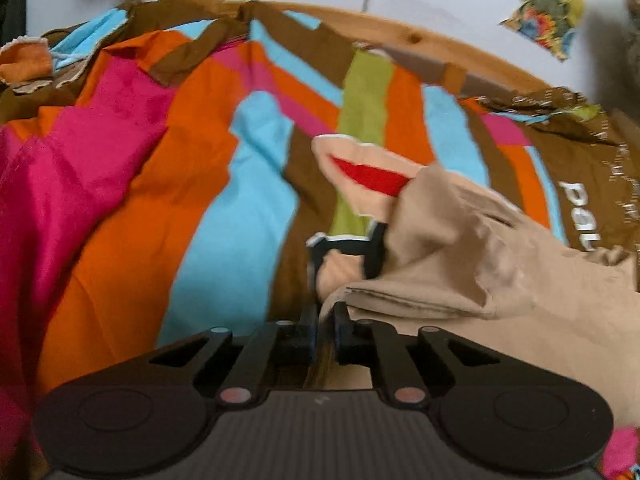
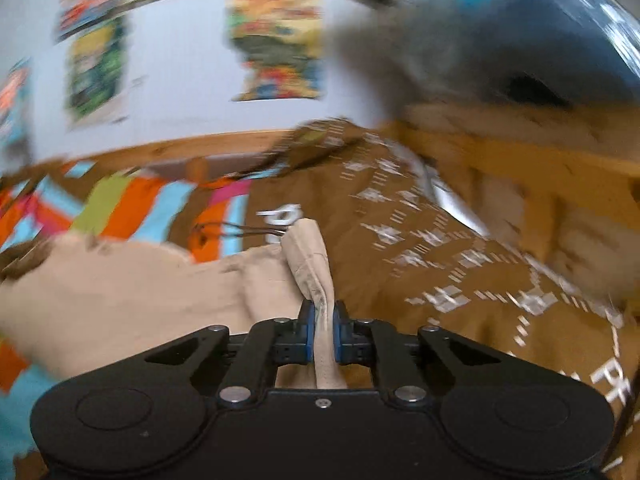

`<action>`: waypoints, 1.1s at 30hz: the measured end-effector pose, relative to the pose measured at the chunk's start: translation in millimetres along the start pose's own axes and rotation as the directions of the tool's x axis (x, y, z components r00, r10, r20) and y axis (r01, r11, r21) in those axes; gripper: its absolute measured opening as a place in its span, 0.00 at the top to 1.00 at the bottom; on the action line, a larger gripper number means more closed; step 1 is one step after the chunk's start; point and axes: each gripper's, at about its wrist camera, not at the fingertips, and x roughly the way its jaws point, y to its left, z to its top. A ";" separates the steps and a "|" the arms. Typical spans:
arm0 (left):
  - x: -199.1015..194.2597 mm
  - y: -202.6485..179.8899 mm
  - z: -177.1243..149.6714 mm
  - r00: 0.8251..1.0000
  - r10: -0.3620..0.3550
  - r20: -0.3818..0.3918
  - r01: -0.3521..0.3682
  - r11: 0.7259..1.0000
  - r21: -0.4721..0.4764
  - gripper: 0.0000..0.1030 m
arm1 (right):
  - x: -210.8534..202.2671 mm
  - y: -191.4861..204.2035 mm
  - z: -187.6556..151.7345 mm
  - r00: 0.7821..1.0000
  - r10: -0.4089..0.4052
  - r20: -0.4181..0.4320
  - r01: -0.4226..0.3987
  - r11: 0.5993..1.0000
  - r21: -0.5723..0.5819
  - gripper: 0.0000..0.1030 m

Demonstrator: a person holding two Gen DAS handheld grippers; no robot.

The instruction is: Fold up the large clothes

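Note:
A beige garment (image 1: pixel 460 256) with a red patch near one edge lies on a bed, held up by both grippers. My left gripper (image 1: pixel 344 248) is shut on a folded edge of it, with cloth bunched between the fingers. In the right wrist view the same beige garment (image 2: pixel 140 280) spreads to the left, and my right gripper (image 2: pixel 323 320) is shut on a narrow bunched strip of it that stands up between the blue pads (image 2: pixel 306 332). The right view is blurred by motion.
A striped bedspread (image 1: pixel 200 184) in pink, orange, blue, brown and green covers the bed; a brown patterned part (image 2: pixel 420 248) lies to the right. A wooden bed frame (image 1: pixel 440 36) runs along the back. A wooden rail (image 2: pixel 520 160) stands at right. Posters (image 2: pixel 276 40) hang on the wall.

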 end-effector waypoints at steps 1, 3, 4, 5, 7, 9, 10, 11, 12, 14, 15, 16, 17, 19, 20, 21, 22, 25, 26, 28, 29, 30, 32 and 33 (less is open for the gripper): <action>3.8 1.7 2.3 1.000 0.024 -0.006 -0.024 1.000 -0.002 0.80 | 6.4 -7.5 -1.0 1.000 -0.023 -0.017 0.023 0.999 0.034 0.91; 10.7 7.6 5.5 0.998 0.042 -0.040 -0.043 0.998 -0.040 0.68 | 13.2 -14.6 -6.7 0.998 -0.050 -0.042 0.053 0.997 0.056 0.91; 13.9 10.9 7.4 0.998 0.037 -0.052 -0.041 0.997 -0.060 0.68 | 15.4 -14.5 -9.0 0.997 -0.058 -0.052 0.060 0.997 0.044 0.91; 14.0 13.3 7.7 0.998 0.031 -0.057 -0.035 0.997 -0.073 0.67 | 16.7 -12.3 -11.0 0.996 -0.068 -0.059 0.069 0.997 0.021 0.91; 9.3 14.7 6.3 0.999 0.027 -0.043 -0.030 0.997 -0.068 0.65 | 16.6 -8.1 -12.5 0.995 -0.079 -0.058 0.079 0.997 -0.014 0.91; 2.1 15.4 3.0 0.999 0.024 -0.021 -0.025 0.999 -0.040 0.57 | 15.6 -7.4 -12.5 0.995 -0.083 -0.056 0.082 0.996 -0.019 0.90; -2.9 16.0 0.0 1.000 0.022 -0.009 -0.022 0.999 -0.031 0.52 | 15.2 -7.7 -12.9 0.995 -0.086 -0.056 0.085 0.996 -0.017 0.89; -7.9 18.0 -3.6 1.000 0.017 0.006 -0.017 0.999 -0.029 0.44 | 14.6 -7.6 -13.6 0.994 -0.091 -0.058 0.090 0.996 -0.015 0.86; -12.9 21.0 -7.4 1.000 0.007 0.020 -0.007 0.999 -0.033 0.42 | 15.4 -8.4 -14.3 0.993 -0.102 -0.062 0.101 0.995 -0.011 0.79; -19.5 28.2 -16.2 0.999 -0.026 0.019 0.027 0.998 -0.057 0.42 | 17.4 -11.5 -16.5 0.989 -0.113 -0.094 0.115 0.993 0.011 0.71; -22.2 30.7 -19.9 0.999 -0.040 0.016 0.041 0.997 -0.068 0.42 | 16.7 -12.8 -16.3 0.987 -0.118 -0.107 0.121 0.992 0.029 0.64; -25.5 32.4 -23.6 0.999 -0.050 0.018 0.051 0.996 -0.072 0.42 | 13.8 -14.5 -16.0 0.986 -0.119 -0.117 0.126 0.991 0.051 0.60; -29.1 32.7 -27.7 0.998 -0.057 0.023 0.058 0.996 -0.071 0.42 | 8.7 -16.6 -15.5 0.986 -0.117 -0.120 0.127 0.989 0.077 0.50; -37.8 31.0 -35.0 0.998 -0.066 0.024 0.068 0.996 -0.066 0.42 | -6.9 -20.0 -13.5 0.988 -0.110 -0.111 0.125 0.982 0.143 0.33; -41.7 29.8 -37.0 0.996 -0.082 0.026 0.084 0.994 -0.064 0.41 | -14.2 -21.2 -12.0 0.988 -0.109 -0.112 0.128 0.976 0.175 0.28; -44.7 28.4 -38.8 0.994 -0.103 0.029 0.105 0.992 -0.065 0.39 | -22.5 -22.4 -9.8 0.988 -0.109 -0.112 0.131 0.967 0.217 0.27; -47.1 26.7 -41.5 0.992 -0.124 0.026 0.126 0.990 -0.068 0.38 | -30.9 -23.5 -7.2 0.989 -0.103 -0.111 0.129 0.956 0.264 0.27; -43.2 25.4 -48.6 0.984 -0.176 -0.009 0.174 0.979 -0.107 0.38 | -56.6 -21.4 -7.0 0.994 -0.043 -0.098 0.079 0.911 0.404 0.22; -37.7 26.8 -50.0 0.981 -0.193 -0.030 0.187 0.973 -0.139 0.39 | -63.3 -18.7 -10.6 0.995 -0.009 -0.098 0.052 0.894 0.445 0.21; -25.0 31.8 -52.1 0.970 -0.233 -0.068 0.212 0.949 -0.235 0.42 | -65.7 -13.4 -17.0 0.991 0.065 -0.119 0.003 0.869 0.496 0.21; -19.5 34.7 -53.4 0.964 -0.255 -0.078 0.223 0.932 -0.284 0.43 | -62.8 -12.9 -20.5 0.986 0.105 -0.133 -0.021 0.854 0.519 0.23; -14.6 36.2 -55.5 0.958 -0.274 -0.082 0.234 0.916 -0.327 0.44 | -55.9 -13.7 -24.9 0.976 0.146 -0.159 -0.035 0.833 0.552 0.27; -6.9 36.8 -55.7 0.955 -0.284 -0.090 0.235 0.903 -0.360 0.44 | -42.1 -17.4 -34.1 0.955 0.199 -0.222 -0.019 0.784 0.621 0.30; -3.0 37.2 -55.6 0.954 -0.285 -0.092 0.233 0.899 -0.371 0.46 | -36.0 -19.5 -39.7 0.943 0.223 -0.245 -0.011 0.759 0.650 0.30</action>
